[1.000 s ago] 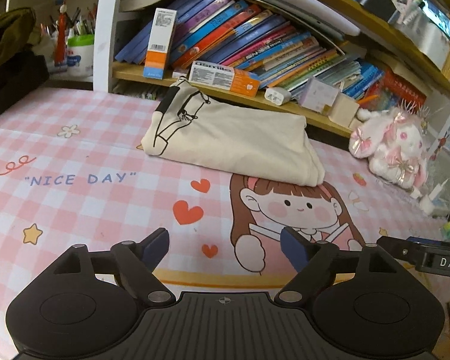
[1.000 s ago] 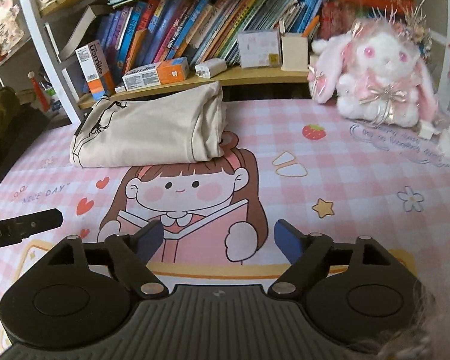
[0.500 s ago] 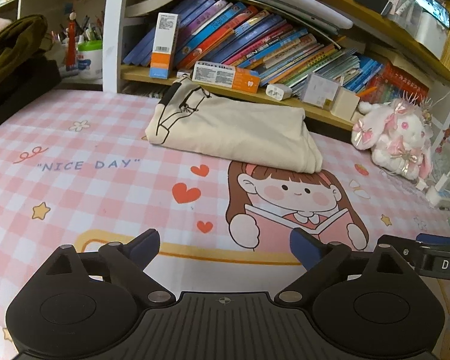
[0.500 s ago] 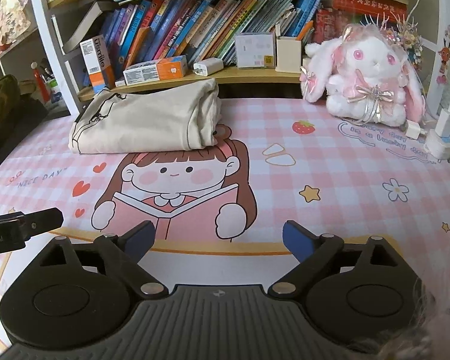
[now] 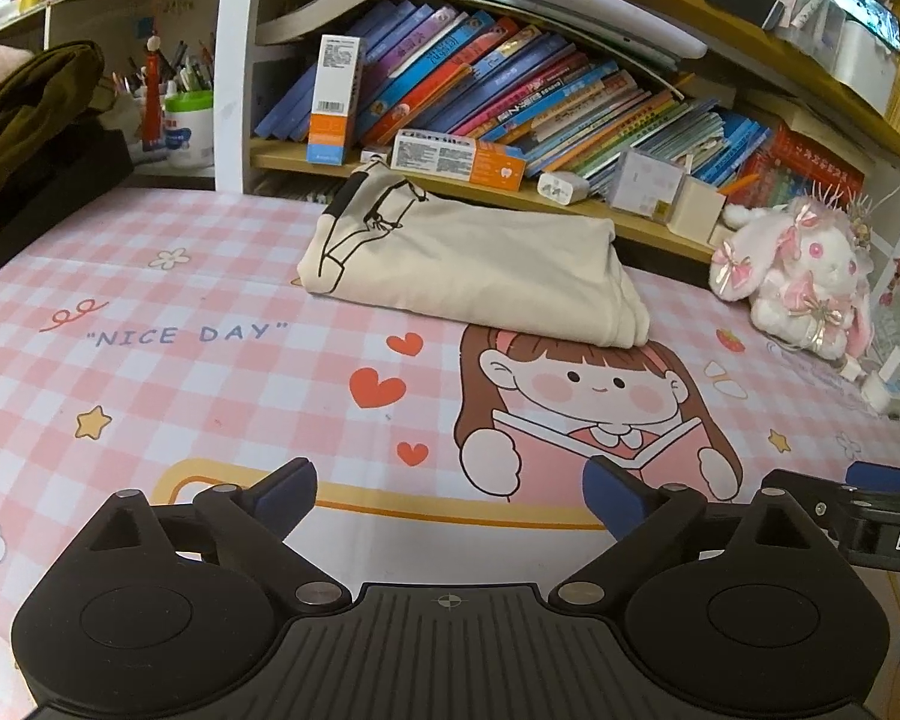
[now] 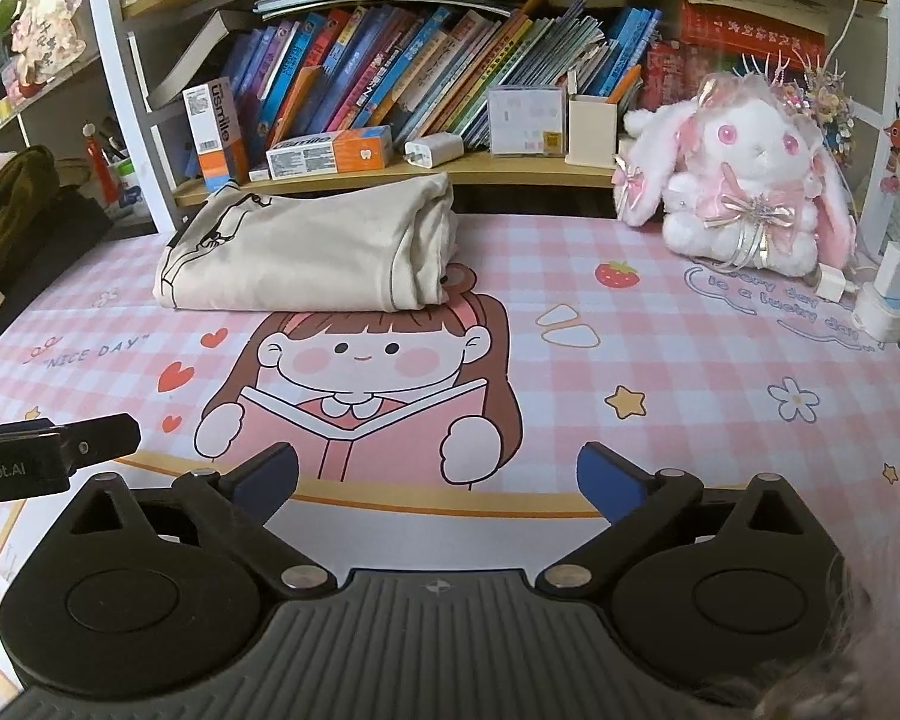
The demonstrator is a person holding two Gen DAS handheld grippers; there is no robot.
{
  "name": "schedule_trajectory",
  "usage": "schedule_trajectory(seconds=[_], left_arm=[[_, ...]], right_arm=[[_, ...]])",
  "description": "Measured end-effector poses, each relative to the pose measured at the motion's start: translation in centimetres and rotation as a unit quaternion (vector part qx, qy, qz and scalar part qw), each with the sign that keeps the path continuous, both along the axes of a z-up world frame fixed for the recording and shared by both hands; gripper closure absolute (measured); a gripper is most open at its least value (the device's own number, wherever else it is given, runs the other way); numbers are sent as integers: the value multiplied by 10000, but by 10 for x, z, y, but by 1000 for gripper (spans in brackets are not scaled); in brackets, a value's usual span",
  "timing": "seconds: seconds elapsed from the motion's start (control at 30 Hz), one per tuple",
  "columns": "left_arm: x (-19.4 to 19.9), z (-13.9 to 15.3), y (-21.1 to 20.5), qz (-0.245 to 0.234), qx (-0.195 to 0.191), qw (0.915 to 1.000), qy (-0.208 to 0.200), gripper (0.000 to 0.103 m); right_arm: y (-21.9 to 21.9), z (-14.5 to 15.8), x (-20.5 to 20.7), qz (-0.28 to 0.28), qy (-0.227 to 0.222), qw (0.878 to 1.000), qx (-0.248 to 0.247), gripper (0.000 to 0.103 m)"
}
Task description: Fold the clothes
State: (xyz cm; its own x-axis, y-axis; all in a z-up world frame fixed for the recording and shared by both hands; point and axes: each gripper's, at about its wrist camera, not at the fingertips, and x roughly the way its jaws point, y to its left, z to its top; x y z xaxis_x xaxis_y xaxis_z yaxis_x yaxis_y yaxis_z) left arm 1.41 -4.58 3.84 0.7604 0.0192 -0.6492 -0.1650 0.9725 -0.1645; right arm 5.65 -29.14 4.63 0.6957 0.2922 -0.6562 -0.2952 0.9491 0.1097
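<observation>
A cream garment with a black line drawing (image 5: 474,264) lies folded in a neat rectangle at the back of the pink checked mat (image 5: 150,372), against the bookshelf. It also shows in the right wrist view (image 6: 306,252). My left gripper (image 5: 450,495) is open and empty, low over the mat's front, well short of the garment. My right gripper (image 6: 438,480) is open and empty too, beside the left one; its body shows in the left wrist view (image 5: 870,516).
A shelf of books and boxes (image 5: 510,108) stands right behind the garment. A white and pink plush rabbit (image 6: 744,180) sits at the back right, with chargers and a power strip (image 6: 888,294) beside it. Dark olive cloth (image 5: 24,114) lies far left.
Both grippers have drawn back from the folded garment toward the mat's front edge and opened a little wider. The garment has not moved.
</observation>
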Motion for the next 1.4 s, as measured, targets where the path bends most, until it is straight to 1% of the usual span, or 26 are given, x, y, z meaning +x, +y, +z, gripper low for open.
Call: schedule_trajectory(seconds=[0.07,0.23,1.4], left_arm=[[0,0,0,8,0,10000,4,3],[0,0,0,27,25,10000,-9,2],[-1,-2,1,63,32,10000,13,2]], right_arm=[[0,0,0,1,-8,10000,-4,0],[0,-1,0,4,-29,10000,-15,0],[3,-2,-2,22,-21,10000,-43,0]])
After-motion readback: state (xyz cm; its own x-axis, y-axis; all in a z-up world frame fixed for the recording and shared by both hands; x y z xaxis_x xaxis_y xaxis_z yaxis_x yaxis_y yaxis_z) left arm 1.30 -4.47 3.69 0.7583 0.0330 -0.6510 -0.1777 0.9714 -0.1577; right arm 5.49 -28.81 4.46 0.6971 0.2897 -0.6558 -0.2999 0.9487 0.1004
